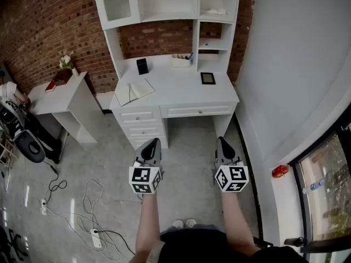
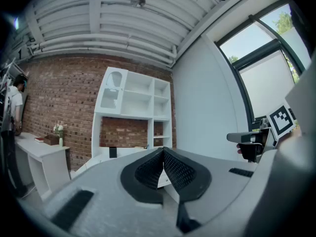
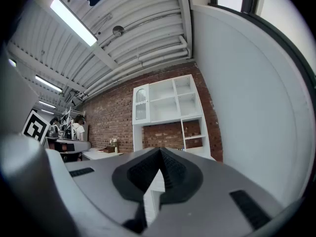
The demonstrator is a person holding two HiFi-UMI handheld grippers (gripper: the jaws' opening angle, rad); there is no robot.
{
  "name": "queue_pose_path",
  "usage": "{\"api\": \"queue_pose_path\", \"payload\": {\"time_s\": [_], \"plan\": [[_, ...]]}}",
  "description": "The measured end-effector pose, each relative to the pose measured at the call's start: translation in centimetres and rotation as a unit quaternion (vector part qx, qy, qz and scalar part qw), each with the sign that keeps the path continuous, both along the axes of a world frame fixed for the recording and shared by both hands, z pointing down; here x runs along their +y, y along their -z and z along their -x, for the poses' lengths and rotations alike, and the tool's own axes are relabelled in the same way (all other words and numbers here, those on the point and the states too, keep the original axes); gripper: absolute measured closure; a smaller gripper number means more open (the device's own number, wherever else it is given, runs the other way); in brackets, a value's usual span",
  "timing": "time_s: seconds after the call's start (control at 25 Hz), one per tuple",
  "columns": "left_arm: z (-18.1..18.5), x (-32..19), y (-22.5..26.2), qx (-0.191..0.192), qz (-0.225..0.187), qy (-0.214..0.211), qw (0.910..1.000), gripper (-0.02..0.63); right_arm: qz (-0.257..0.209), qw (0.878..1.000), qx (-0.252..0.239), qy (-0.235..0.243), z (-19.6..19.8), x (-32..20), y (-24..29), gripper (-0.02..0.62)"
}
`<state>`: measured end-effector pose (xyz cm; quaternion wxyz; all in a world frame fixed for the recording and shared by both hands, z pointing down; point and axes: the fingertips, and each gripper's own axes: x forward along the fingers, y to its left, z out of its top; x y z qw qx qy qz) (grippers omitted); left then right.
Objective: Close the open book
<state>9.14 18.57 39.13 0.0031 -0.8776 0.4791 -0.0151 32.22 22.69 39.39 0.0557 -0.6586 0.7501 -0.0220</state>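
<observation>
In the head view, the open book is seen lying flat, pages up, on the left part of the white desk, near its front edge. A small black box is stood behind it, and a dark frame is laid toward the desk's right side. Both grippers are held level over the floor, well apart from the desk: the left gripper in front of the drawers, the right gripper in front of the knee space.

In the left gripper view, the jaws are shown pressed together at their tips, with nothing caught between them. The shelf unit on the desk is seen ahead against a brick wall; the book cannot be made out here.

In the right gripper view, the jaws are likewise closed tip to tip and nothing is pinched, and the shelf unit is seen beyond them
</observation>
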Motion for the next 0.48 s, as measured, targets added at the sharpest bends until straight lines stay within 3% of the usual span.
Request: {"api": "queue_pose_path", "payload": {"time_s": [0.48], "plan": [[-0.75, 0.69, -0.89, -0.003, 0.009, -0.004, 0.9999, 0.597, 0.0, 1.0, 0.001, 0.004, -0.27, 0.6, -0.05, 0.598]]}}
